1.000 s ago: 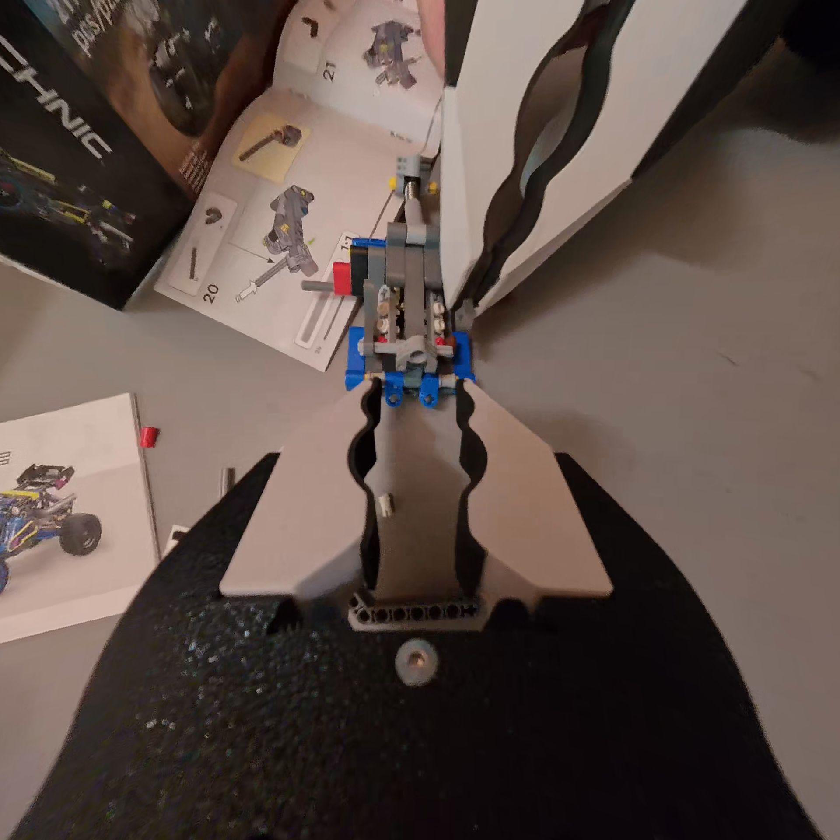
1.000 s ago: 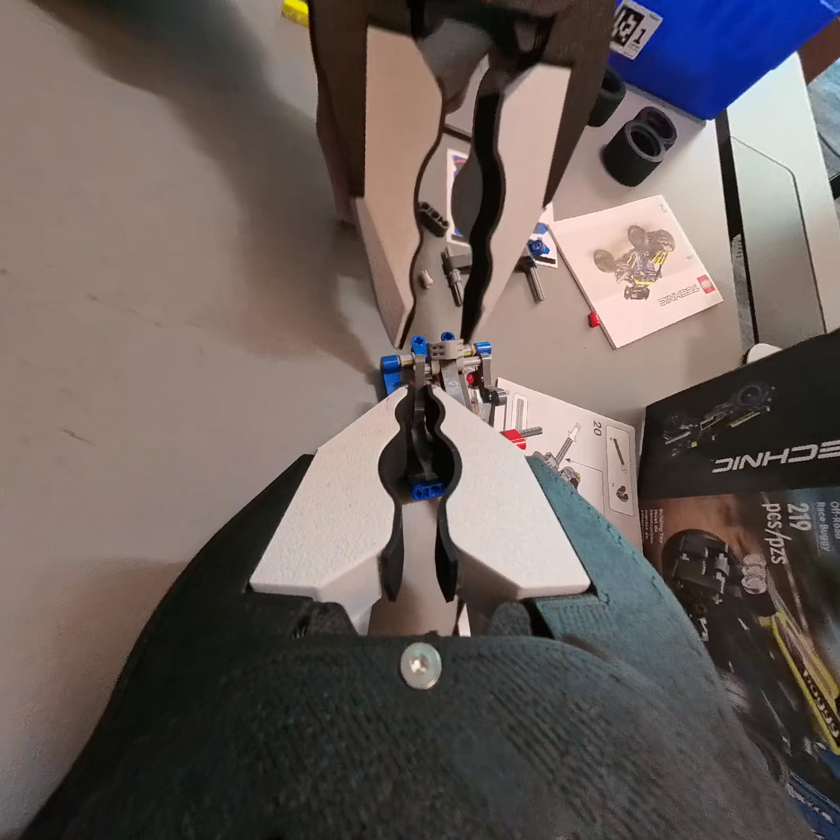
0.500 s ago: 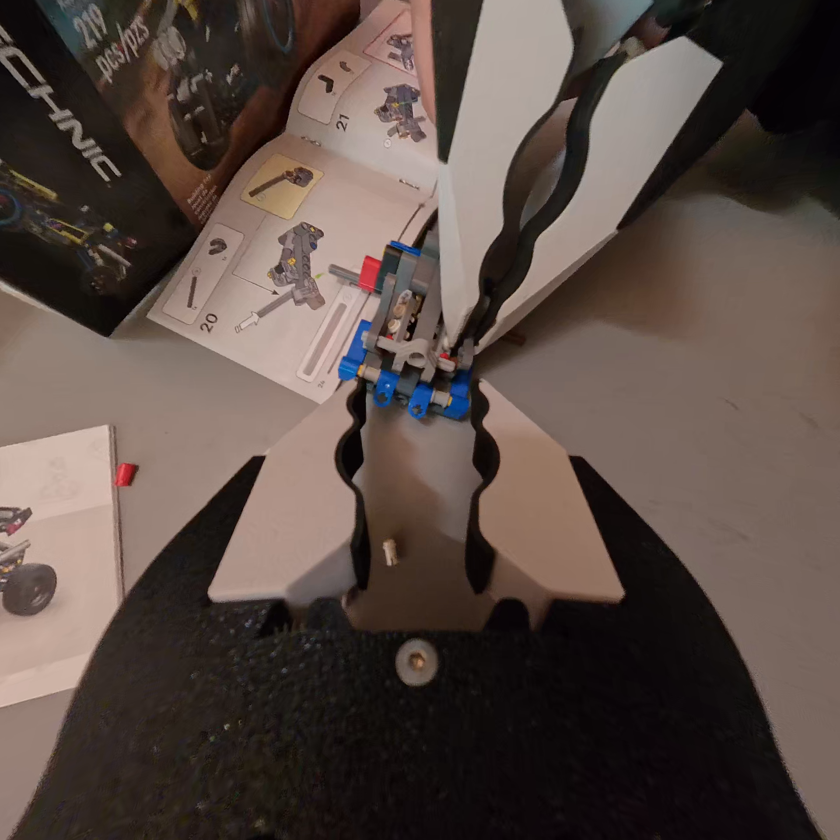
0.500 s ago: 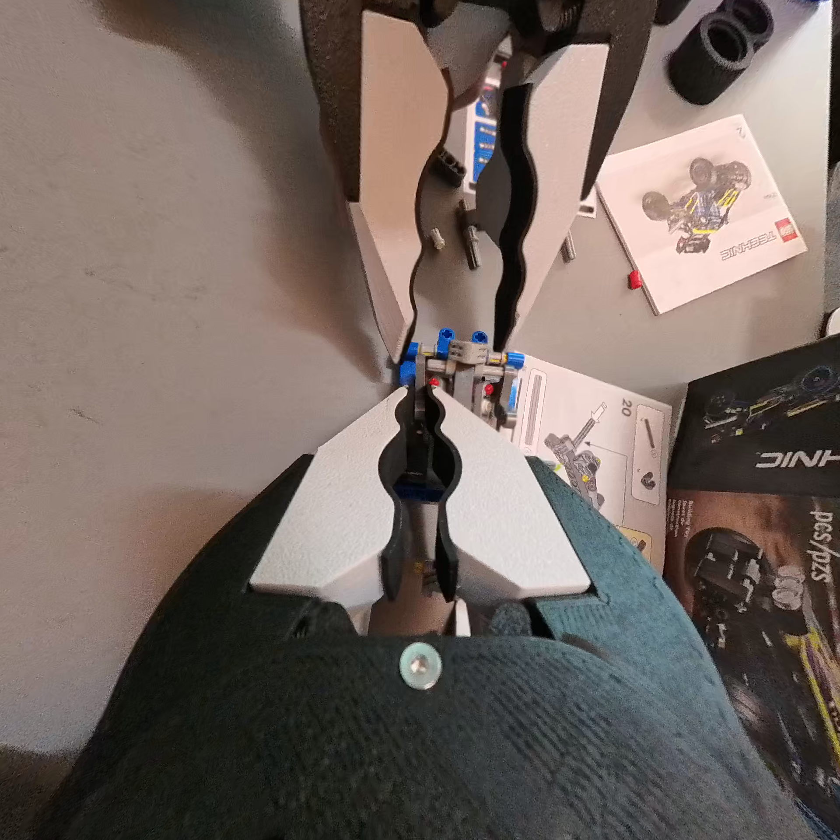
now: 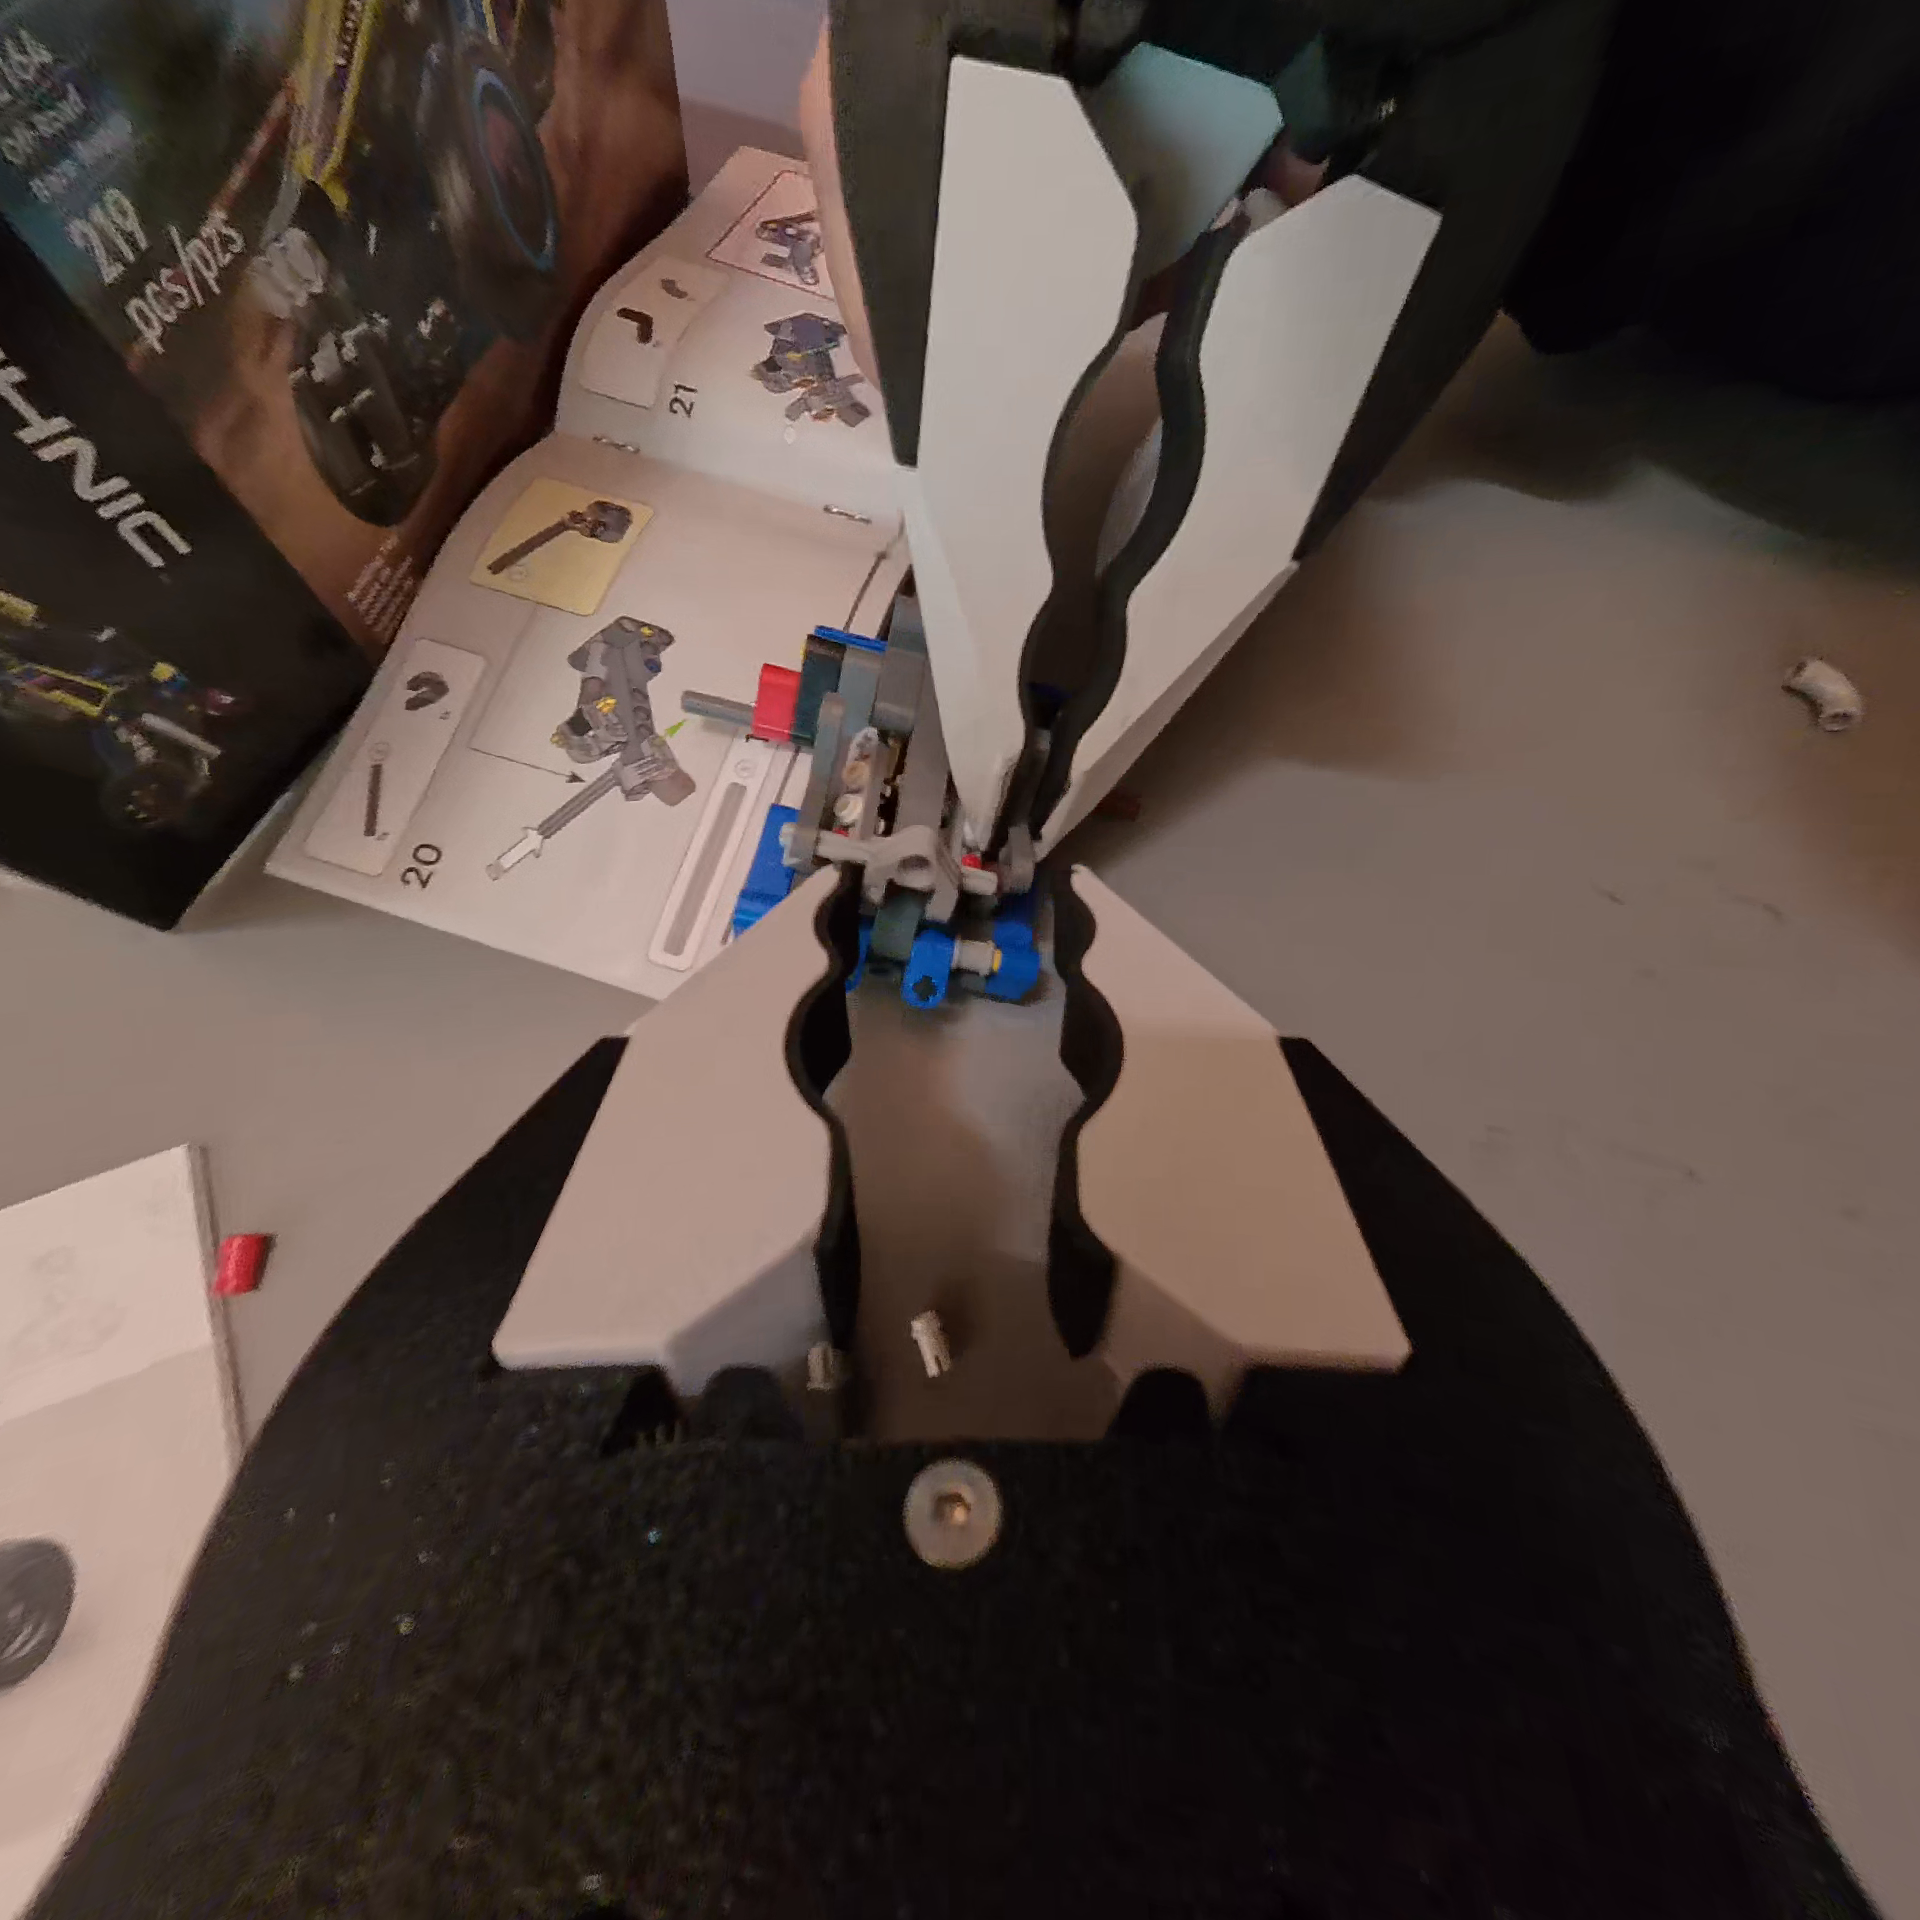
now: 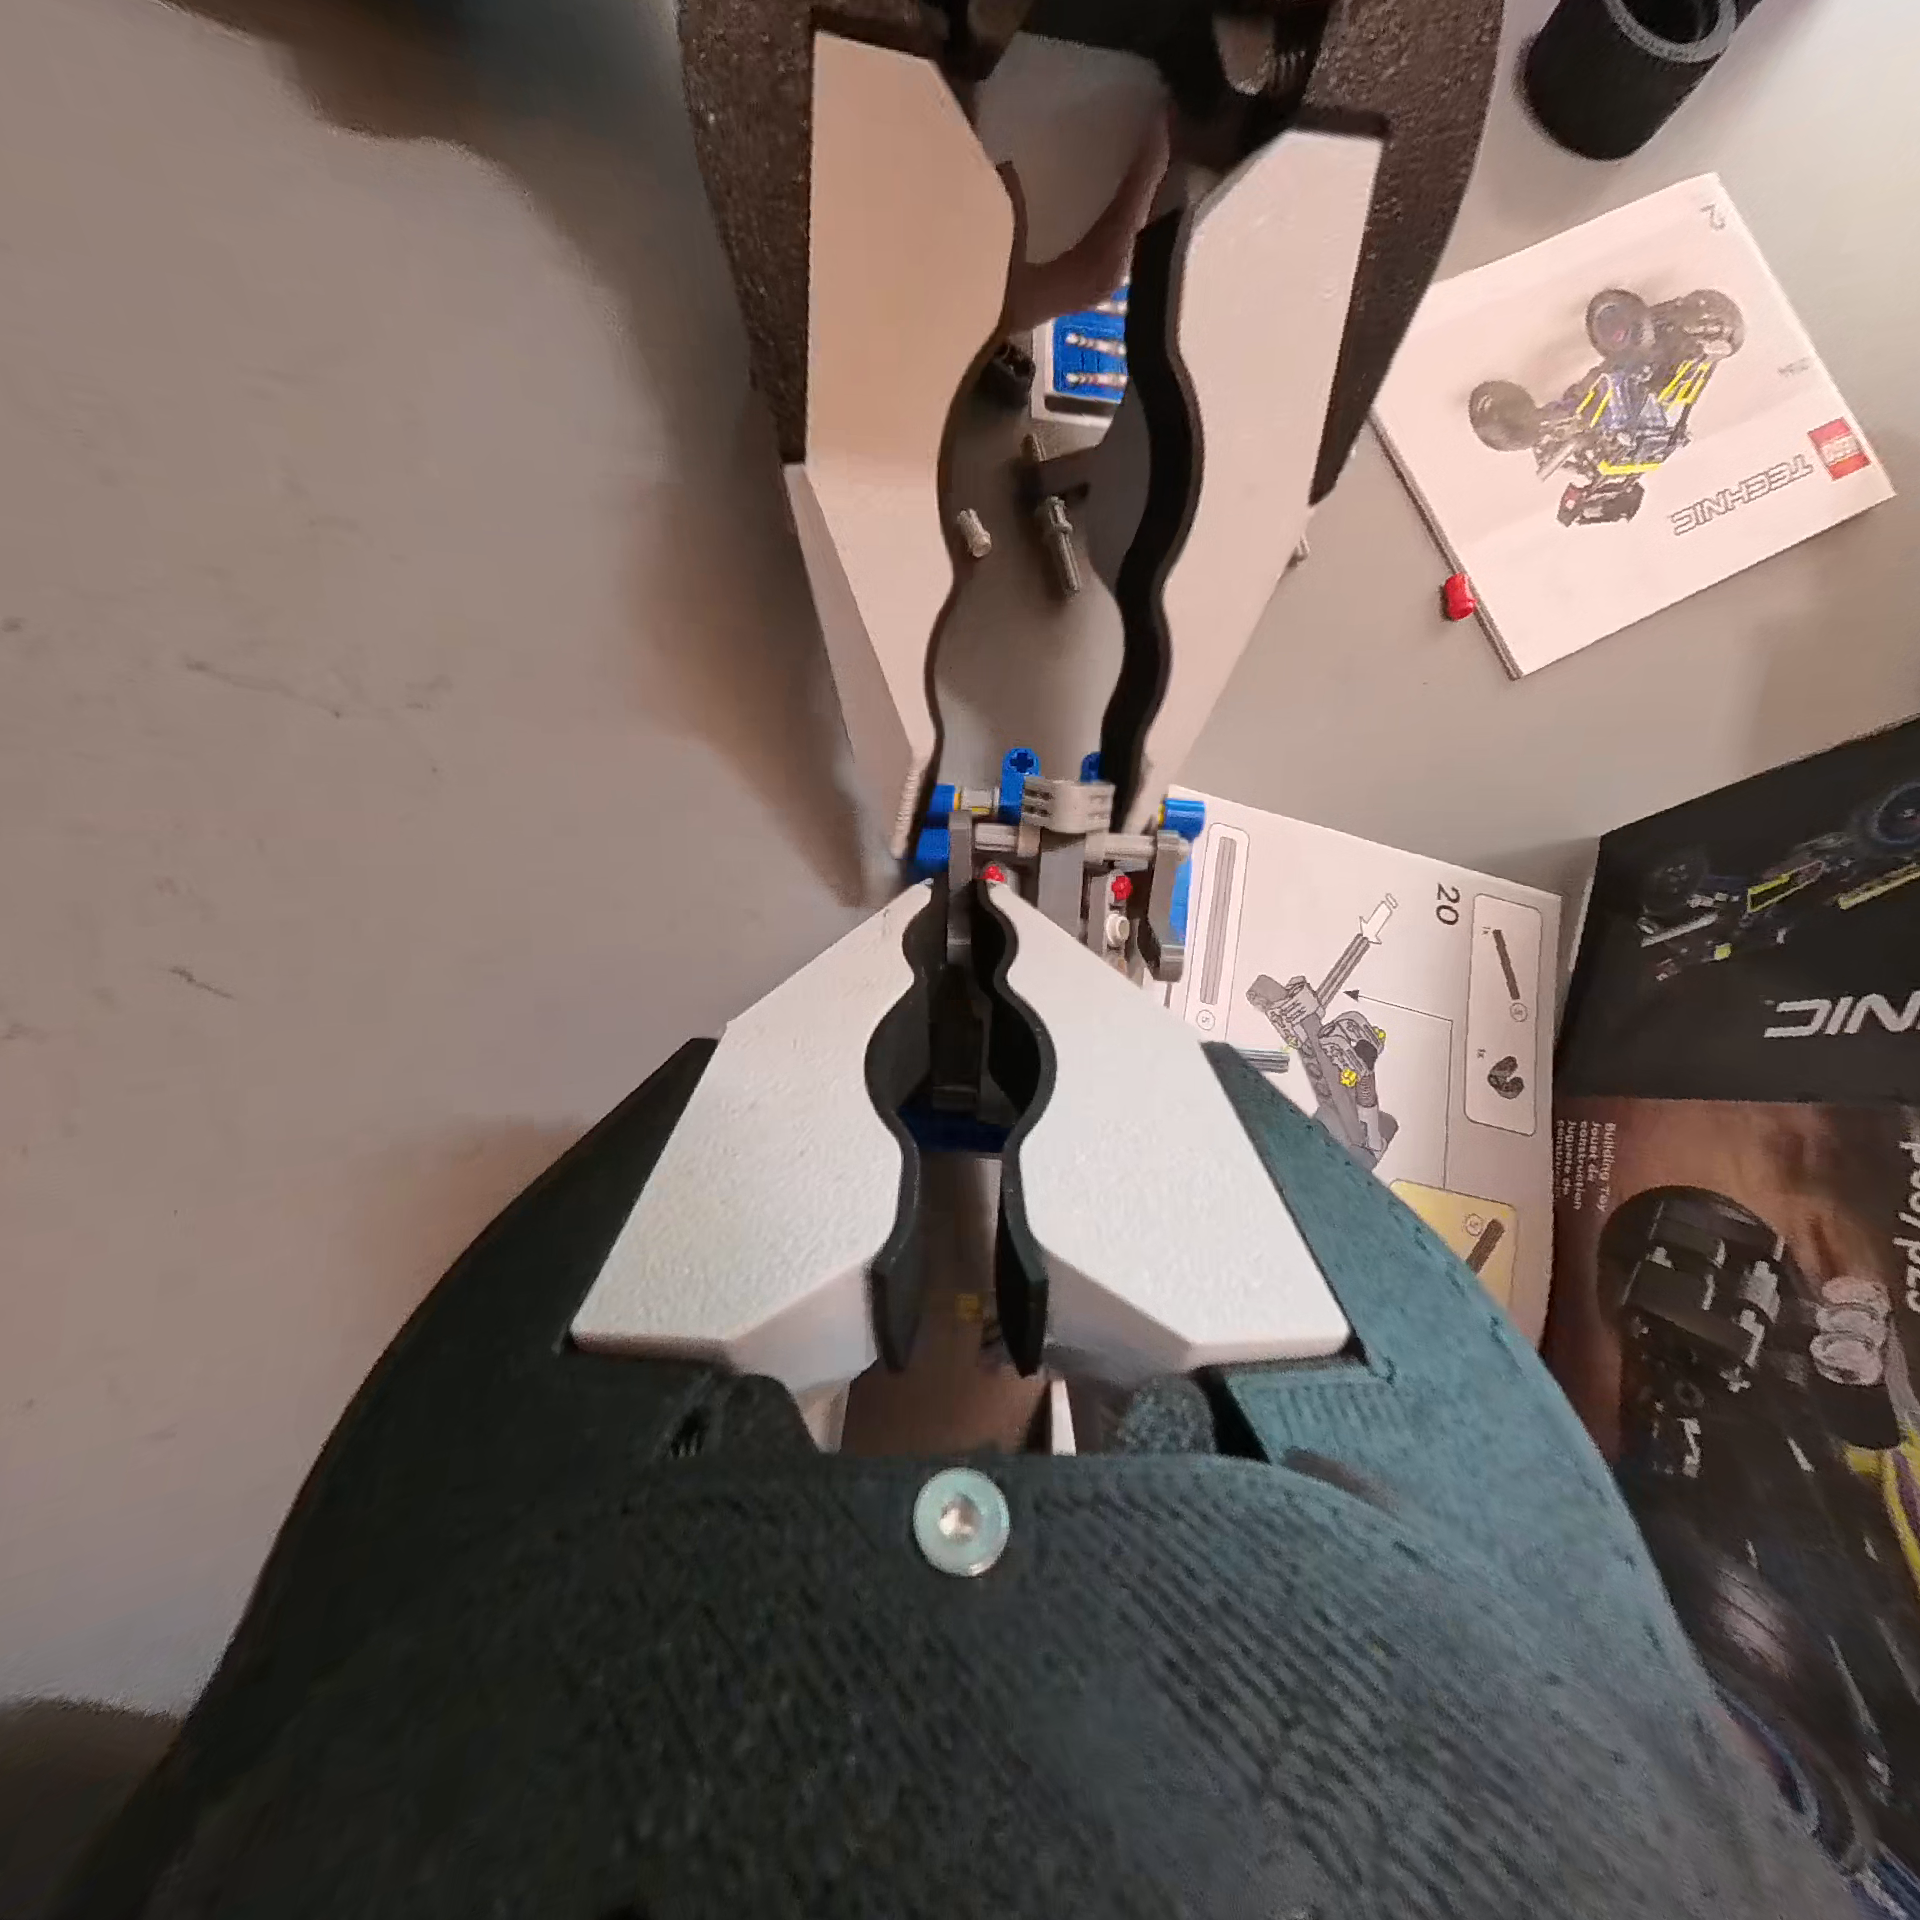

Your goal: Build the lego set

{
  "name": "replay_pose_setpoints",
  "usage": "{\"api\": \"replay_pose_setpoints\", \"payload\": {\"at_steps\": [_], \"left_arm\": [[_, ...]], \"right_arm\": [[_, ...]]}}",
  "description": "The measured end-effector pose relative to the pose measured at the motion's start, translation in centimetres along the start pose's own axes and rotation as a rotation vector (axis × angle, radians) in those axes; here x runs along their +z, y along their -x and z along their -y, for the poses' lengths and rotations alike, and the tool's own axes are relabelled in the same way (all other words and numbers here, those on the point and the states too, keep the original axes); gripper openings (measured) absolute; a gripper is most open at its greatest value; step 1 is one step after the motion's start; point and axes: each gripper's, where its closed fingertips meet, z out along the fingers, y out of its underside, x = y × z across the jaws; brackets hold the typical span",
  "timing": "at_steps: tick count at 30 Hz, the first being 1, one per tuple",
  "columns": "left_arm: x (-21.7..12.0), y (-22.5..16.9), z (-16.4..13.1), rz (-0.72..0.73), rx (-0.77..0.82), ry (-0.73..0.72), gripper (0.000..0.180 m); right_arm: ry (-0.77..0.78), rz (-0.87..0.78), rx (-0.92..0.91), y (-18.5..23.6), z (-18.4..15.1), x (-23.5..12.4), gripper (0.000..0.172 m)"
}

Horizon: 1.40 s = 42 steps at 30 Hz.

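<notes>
An open instruction booklet [image 5: 582, 665] lay on the grey table [image 5: 1507, 987], its far edge against a dark toy box [image 5: 156, 436]. A second, closed booklet [image 6: 1631, 416] with a buggy on its cover lay apart, a small red piece [image 6: 1458, 596] touching its edge. Two loose pegs [image 6: 1039, 530] lay on the table, a small white elbow piece [image 5: 1820, 694] lay well apart, and a black tyre [image 6: 1621, 73] stood beyond the closed booklet
</notes>
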Motion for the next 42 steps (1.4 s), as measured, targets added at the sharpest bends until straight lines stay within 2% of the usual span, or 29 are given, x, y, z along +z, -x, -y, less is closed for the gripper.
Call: {"api": "replay_pose_setpoints", "payload": {"at_steps": [5, 11, 27, 35, 42], "left_arm": [[0.1, 0.2, 0.2, -0.045, -0.037, -0.039, 0.026], [0.1, 0.4, -0.1, -0.018, -0.009, -0.028, 0.024], [0.4, 0.4, -0.1, 0.009, 0.026, -0.038, 0.024], [0.3, 0.6, -0.1, 0.021, 0.007, -0.043, 0.014], [0.3, 0.3, 0.0, 0.0, -0.022, -0.05, 0.025]], "right_arm": [[0.013, -0.002, 0.011, 0.0, -0.1, 0.1, 0.001], [-0.008, 0.001, 0.001, 0.0, -0.2, 0.0, 0.004], [0.002, -0.039, -0.071, -0.7, -0.9, -0.8, 0.001], [0.03, -0.031, -0.071, -0.6, -1.1, -0.9, 0.001], [0.031, -0.05, -0.083, -0.8, -1.0, -0.8, 0.001]]}}
